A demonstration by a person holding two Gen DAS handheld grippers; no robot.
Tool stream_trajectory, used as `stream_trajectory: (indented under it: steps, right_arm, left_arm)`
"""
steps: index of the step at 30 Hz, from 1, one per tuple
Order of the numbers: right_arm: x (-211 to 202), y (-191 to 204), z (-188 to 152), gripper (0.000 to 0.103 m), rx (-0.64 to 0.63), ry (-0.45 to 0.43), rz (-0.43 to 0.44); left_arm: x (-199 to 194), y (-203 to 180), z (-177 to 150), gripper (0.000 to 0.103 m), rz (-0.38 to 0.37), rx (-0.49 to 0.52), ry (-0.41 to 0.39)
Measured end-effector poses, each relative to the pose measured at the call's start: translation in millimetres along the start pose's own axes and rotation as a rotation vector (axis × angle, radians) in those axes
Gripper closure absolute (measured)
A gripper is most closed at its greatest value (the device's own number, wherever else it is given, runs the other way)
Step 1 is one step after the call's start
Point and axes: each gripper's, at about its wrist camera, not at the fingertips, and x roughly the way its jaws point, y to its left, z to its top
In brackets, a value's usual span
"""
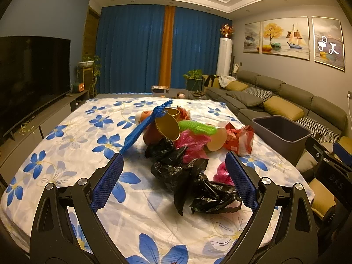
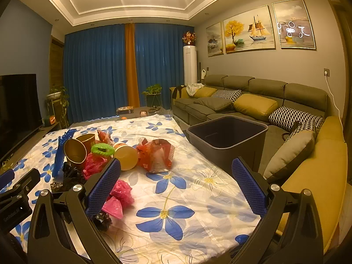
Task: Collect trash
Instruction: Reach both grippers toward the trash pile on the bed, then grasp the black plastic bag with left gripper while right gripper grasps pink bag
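Glossy crinkled plastic black bag [image 1: 193, 182] – smooth floral cloth sheet [image 1: 66, 145] – matt plastic bin [image 2: 228, 140]

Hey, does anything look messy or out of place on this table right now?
Yes. A heap of trash sits on the floral tablecloth: crumpled black bags, pink bags, a red bag and paper cups tipped on their sides. The grey bin beside the table looks empty.

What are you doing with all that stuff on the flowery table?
Someone is tidying up trash with a tool in each hand. The left tool and the right tool are both open and hold nothing. The left one hangs over a crumpled black bag. Cups and bags are still piled on the table, and the gray bin waits beside it.
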Motion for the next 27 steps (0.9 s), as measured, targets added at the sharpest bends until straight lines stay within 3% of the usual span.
stream_trajectory:
  steps: [17, 23, 27]
  right_arm:
    - [10.1, -3.3, -6.4, 0.005, 0.017, 0.012, 0.032]
    - [17.4, 1.4, -13.2, 0.011, 0.001, 0.024, 0.057]
    - [23.5, 4.9, -18.1, 0.013, -0.003, 0.038, 0.078]
  left_arm:
    - [7.3, 2.5, -16.0, 0.012, -0.063, 0.017, -0.013]
    - [24.0, -2.3, -25.5, 0.022, -0.110, 0.037, 0.039]
    - [40.4, -5.1, -30.5, 0.038, -0.144, 0.043, 0.091]
